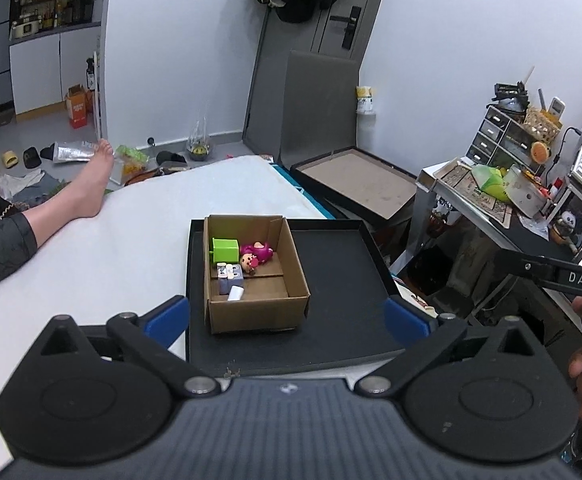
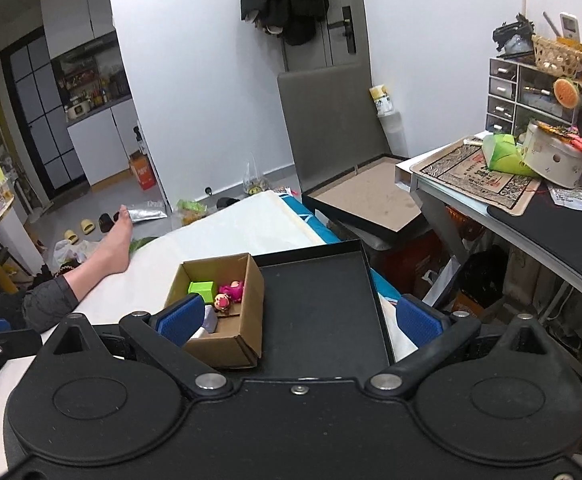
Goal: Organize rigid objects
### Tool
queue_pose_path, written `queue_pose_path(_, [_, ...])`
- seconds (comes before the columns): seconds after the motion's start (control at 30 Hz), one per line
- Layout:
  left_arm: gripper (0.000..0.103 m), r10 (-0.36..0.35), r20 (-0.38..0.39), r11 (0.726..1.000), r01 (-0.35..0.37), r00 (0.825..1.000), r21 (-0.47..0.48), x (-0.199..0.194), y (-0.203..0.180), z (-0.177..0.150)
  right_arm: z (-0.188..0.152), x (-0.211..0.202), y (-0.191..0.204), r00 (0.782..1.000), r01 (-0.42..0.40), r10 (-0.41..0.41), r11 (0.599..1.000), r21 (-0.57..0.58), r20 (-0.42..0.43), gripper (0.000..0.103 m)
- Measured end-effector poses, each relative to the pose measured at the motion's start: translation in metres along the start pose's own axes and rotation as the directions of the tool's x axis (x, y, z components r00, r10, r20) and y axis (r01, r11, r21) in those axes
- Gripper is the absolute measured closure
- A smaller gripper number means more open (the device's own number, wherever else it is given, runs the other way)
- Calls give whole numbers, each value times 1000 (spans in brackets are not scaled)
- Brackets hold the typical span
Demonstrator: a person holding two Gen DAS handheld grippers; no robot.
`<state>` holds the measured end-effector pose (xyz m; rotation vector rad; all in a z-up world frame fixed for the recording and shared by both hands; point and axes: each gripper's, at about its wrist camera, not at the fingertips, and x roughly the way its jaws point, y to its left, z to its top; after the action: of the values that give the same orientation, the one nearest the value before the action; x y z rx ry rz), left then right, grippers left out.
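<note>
Both of your claws are spread wide with nothing between their blue pads. The left claw [image 1: 287, 316] hangs above the near edge of the black tray [image 1: 343, 280], in the lower middle of the left wrist view. The right claw [image 2: 299, 316] sits lower middle of its own view, and its left pad overlaps the near corner of the cardboard box [image 2: 243, 320]; it looks to be in front of the box, not touching it, though the angle makes that hard to settle.

The box stands in the left part of the tray, which rests on the white bed [image 1: 111, 248]. Inside it, centre of the left wrist view, lie the green block [image 1: 225, 249], the pink doll [image 1: 255, 255], a pale lilac piece [image 1: 230, 278] and a small white piece [image 1: 235, 293], packed toward the left wall. The rest of the tray is bare, and I see no loose toy on the bed.

So the gathering step looks finished, with both claws clear of the box. The next move calls for a check: if anything remains, it lies outside these views. Otherwise, hold both claws clear, and keep the right pad off the box corner so you do not nudge it across the tray.
</note>
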<state>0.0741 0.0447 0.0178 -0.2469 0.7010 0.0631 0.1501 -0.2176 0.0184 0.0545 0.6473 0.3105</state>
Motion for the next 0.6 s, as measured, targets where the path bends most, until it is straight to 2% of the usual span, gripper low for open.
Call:
queue_pose_path(0.1, [0,3,40,1000,-4,999,13,-12,-3,-6,-6,-12,0,1000,-1,1,1000,17,24,0])
queue_pose_path(0.6, [0,-23,114,999,17,993,48,-62,-22,-38,-34,-66,19,996,-7,9,1000,-24,88,0])
